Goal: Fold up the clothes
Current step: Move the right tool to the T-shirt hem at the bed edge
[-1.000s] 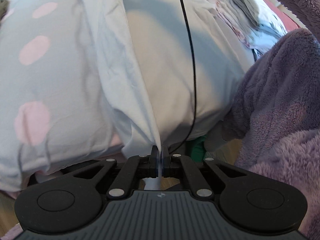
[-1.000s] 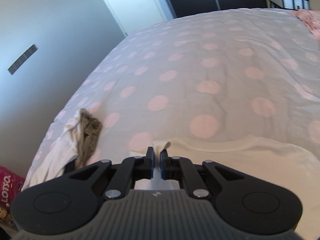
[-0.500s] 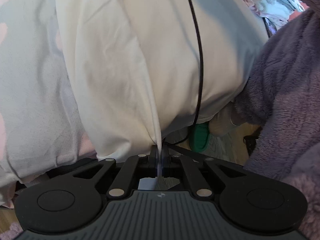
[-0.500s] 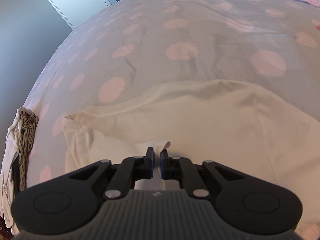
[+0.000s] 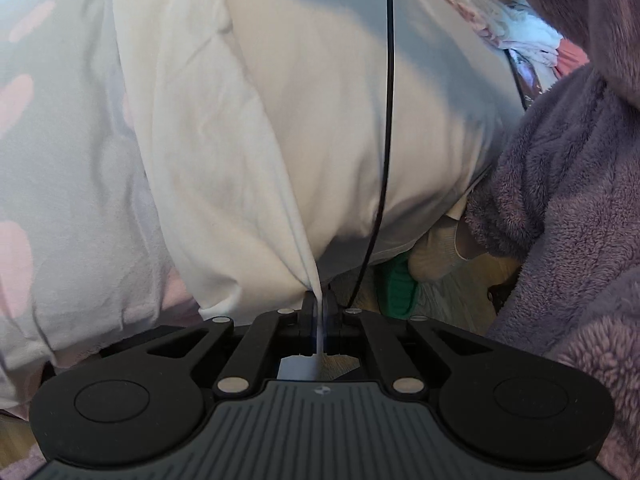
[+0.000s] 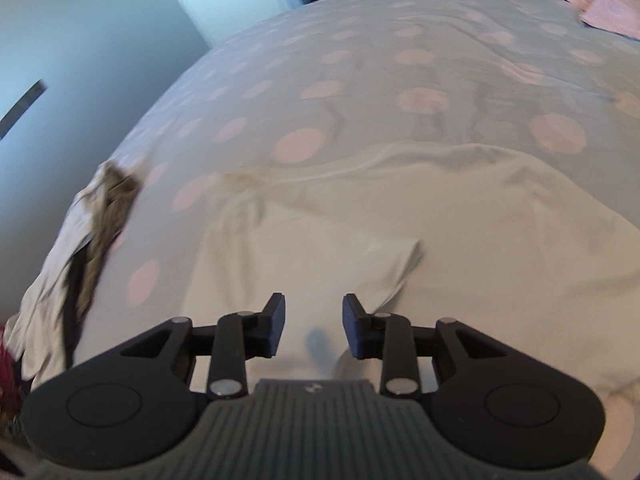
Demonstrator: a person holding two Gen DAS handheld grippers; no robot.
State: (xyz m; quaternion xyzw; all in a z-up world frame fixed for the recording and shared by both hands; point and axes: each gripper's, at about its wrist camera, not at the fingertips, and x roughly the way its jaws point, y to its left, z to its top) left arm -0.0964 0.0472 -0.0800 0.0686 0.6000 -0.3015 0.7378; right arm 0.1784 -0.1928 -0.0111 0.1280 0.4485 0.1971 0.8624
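Left gripper: my left gripper (image 5: pixel 319 306) is clenched on a pinched edge of the cream shirt (image 5: pixel 328 128), the cloth pulled taut from the jaws up across the view.
Right gripper: my right gripper (image 6: pixel 313 326) stands released, jaws wide apart, hovering just above the shirt (image 6: pixel 400 264) with nothing between them.
Shirt: spread over the polka-dot bedspread (image 6: pixel 360 80), one flap turned over near the middle.
Bed's left edge: a crumpled pile of brown and white clothes (image 6: pixel 92 232).
Far right corner: a pink garment (image 6: pixel 600 4).
Left view, right side: a purple fleece robe (image 5: pixel 572 184) and a black cable (image 5: pixel 388 120) hanging across the shirt.
Writing: I can read none; only a small emblem on each gripper body, too small to make out.
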